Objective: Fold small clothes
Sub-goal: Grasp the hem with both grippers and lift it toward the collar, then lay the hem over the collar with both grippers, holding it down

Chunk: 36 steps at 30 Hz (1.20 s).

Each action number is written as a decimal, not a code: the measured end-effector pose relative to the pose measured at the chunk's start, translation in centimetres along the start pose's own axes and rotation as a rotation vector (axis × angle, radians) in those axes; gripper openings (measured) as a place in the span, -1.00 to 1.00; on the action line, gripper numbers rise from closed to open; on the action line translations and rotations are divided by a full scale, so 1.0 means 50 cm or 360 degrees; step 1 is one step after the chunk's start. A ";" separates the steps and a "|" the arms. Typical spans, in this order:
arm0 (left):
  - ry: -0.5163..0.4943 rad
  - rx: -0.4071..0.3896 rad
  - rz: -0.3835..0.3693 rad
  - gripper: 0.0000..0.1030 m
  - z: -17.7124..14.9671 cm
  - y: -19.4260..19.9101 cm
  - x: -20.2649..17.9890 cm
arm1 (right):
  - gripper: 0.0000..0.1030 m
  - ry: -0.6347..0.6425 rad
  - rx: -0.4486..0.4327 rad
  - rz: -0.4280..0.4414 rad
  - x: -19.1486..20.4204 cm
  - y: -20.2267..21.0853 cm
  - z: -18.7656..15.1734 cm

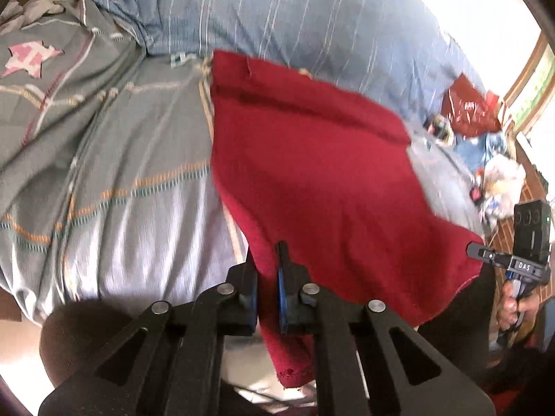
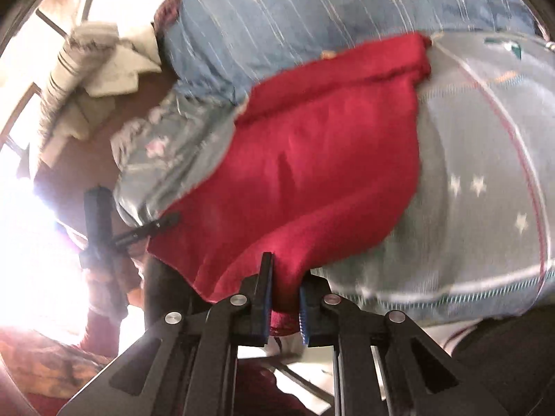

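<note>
The left gripper point(image 1: 266, 270) and right gripper point(image 2: 282, 277) each pinch a near corner of the red cloth point(image 1: 312, 159), which stretches ahead over the bed point(image 1: 138, 173). No fold is made yet; folding seems just begun.

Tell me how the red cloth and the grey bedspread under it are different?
The red cloth is one plain colour; the grey bedspread has stripes and stars. The red cloth is small and pinched at two spots by the left gripper and right gripper; the grey bedspread is big and nobody holds it. Both are soft fabric.
</note>
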<state>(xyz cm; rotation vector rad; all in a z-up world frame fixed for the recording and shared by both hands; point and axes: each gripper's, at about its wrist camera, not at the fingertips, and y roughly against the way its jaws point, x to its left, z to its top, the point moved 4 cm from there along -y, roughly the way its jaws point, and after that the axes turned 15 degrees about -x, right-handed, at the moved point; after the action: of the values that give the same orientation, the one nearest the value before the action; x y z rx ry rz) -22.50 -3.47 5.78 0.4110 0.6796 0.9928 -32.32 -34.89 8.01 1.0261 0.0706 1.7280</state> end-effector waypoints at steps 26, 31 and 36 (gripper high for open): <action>-0.0019 -0.0377 0.0196 -0.88 0.200 -0.098 -0.019 | -0.78 -0.0041 -0.0465 -0.0100 -0.065 -0.025 0.252; -0.0024 -0.0379 0.0212 -0.88 0.210 -0.110 -0.025 | -0.78 -0.0046 -0.0459 -0.0109 -0.078 -0.034 0.264; -0.0028 -0.0380 0.0223 -0.88 0.225 -0.118 -0.027 | -0.78 -0.0046 -0.0464 -0.0106 -0.085 -0.040 0.277</action>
<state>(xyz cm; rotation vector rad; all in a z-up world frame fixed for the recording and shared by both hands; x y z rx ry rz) -11.55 -7.76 10.81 0.2597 0.5136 1.1872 -21.48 -43.27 13.17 0.8237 -0.1601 1.6065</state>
